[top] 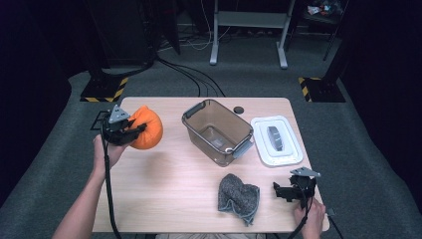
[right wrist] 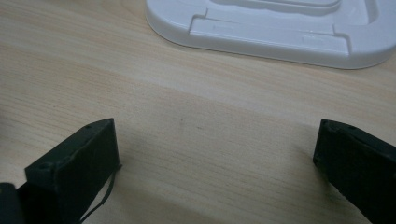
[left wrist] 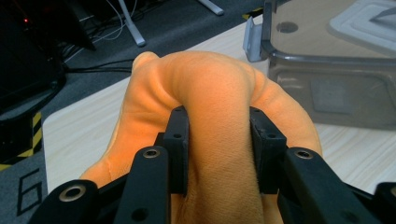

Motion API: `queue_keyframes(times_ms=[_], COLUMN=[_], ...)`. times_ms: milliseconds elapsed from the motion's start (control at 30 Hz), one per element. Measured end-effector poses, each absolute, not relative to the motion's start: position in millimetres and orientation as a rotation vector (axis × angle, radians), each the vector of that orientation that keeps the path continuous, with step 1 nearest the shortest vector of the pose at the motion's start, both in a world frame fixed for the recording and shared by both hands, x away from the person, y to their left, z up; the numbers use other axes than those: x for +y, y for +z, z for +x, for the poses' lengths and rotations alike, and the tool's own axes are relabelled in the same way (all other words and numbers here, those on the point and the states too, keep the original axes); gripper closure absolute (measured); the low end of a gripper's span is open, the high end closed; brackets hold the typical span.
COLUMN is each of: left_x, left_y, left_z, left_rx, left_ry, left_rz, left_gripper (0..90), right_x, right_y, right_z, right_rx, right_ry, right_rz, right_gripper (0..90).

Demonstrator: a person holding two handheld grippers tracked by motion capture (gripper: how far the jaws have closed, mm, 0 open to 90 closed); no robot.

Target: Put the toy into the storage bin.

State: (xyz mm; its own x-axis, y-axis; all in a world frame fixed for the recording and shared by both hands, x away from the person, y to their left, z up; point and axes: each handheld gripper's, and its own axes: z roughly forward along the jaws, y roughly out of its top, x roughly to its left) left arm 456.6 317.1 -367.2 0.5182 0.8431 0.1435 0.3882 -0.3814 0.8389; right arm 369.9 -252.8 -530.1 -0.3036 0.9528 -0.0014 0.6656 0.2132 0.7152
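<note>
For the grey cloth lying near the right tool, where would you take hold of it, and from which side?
Grip the grey cloth at its raised, bunched top fold, coming straight down from above with the right tool. It lies crumpled in a soft heap on the table, so a hump probably gives the open jaws something to pinch, while the flat edges hug the wood.

Orange cloth (top: 148,128); speckled grey cloth (top: 239,197); white lid (top: 276,140); smoky-brown bin (top: 217,130).
</note>
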Motion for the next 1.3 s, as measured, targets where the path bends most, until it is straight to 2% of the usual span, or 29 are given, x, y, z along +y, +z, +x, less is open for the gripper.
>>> queue_keyframes(times_ms=[833, 1300], left_x=[273.9, 239.8], left_y=[-320.9, -308.1], left_z=[490.2, 505.8], left_rx=[0.907, 0.863], left_ry=[0.768, 0.737], left_rz=[2.002, 1.995], left_gripper=[65.0, 64.8], right_x=[-252.8, -252.9], right_y=[-530.2, -530.1], right_z=[369.9, 369.9], right_rx=[2.048, 2.050], right_ry=[0.861, 0.860], right_rz=[1.496, 1.495], right_gripper=[0.0, 0.0])
